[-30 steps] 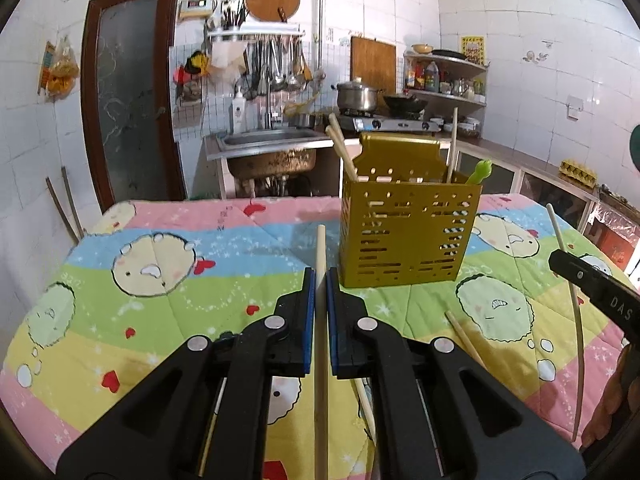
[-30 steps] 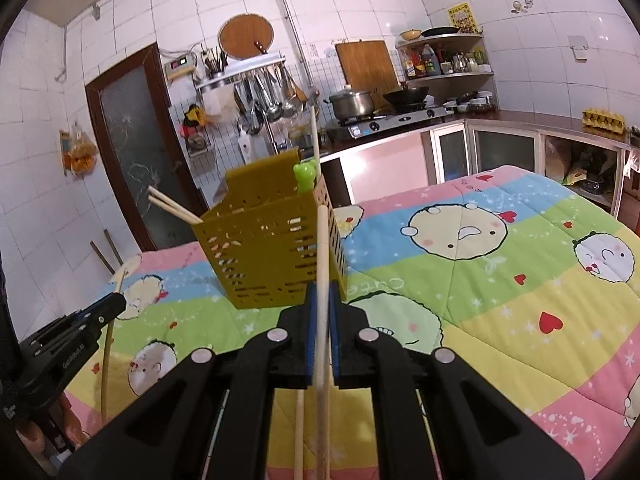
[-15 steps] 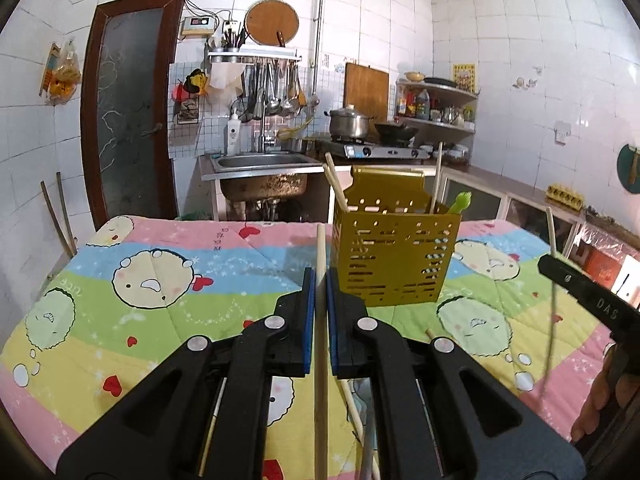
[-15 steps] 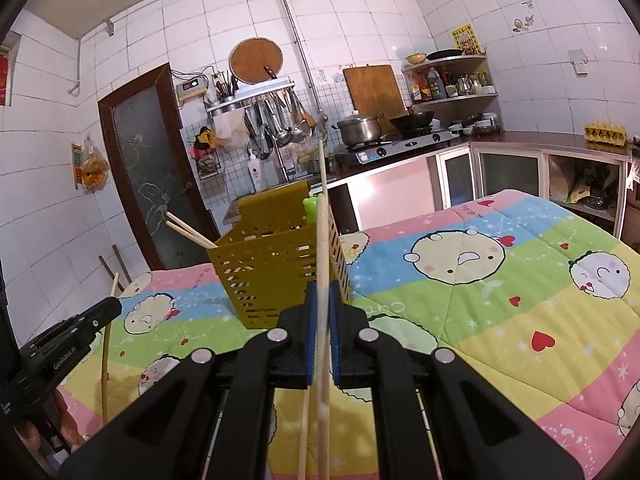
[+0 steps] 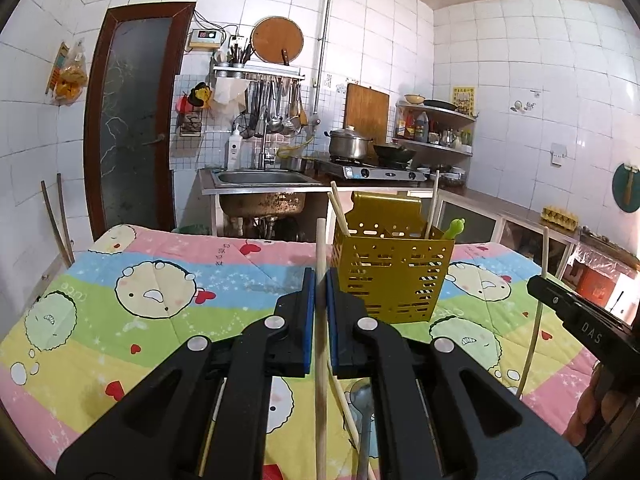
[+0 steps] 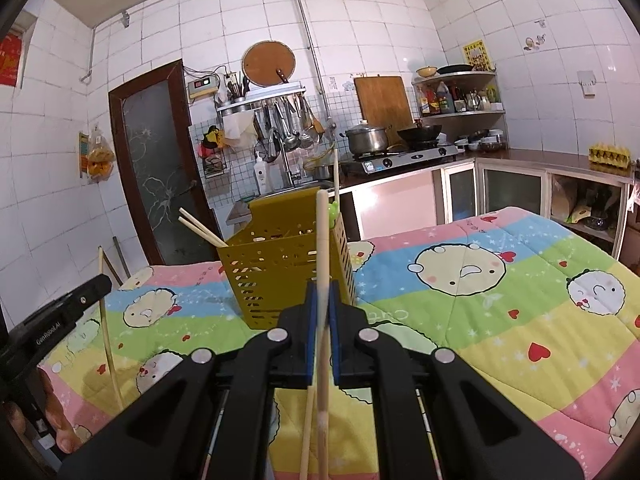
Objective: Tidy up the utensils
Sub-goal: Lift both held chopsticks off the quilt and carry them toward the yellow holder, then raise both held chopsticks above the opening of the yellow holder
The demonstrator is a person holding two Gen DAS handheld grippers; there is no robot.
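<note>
A yellow perforated utensil holder [image 5: 394,276] [image 6: 280,276] stands on the quilt-covered table and holds chopsticks and a green-handled utensil [image 5: 454,229]. My left gripper [image 5: 320,276] is shut on a wooden chopstick [image 5: 320,248], held upright just left of the holder. My right gripper [image 6: 321,290] is shut on another wooden chopstick [image 6: 322,240], upright in front of the holder. Each gripper shows at the edge of the other's view, the right [image 5: 576,320] and the left [image 6: 60,320]. More chopsticks [image 5: 344,404] and a metal spoon [image 5: 362,396] lie on the quilt below my left gripper.
The cartoon-print quilt [image 6: 500,300] covers the whole table. Behind it are a steel sink [image 5: 260,184], a stove with a pot [image 5: 348,146] and wok, hanging ladles, shelves and a dark door [image 5: 132,120].
Both grippers have risen with their chopsticks, so the holder and table sit lower in both views. The grips have not changed.
</note>
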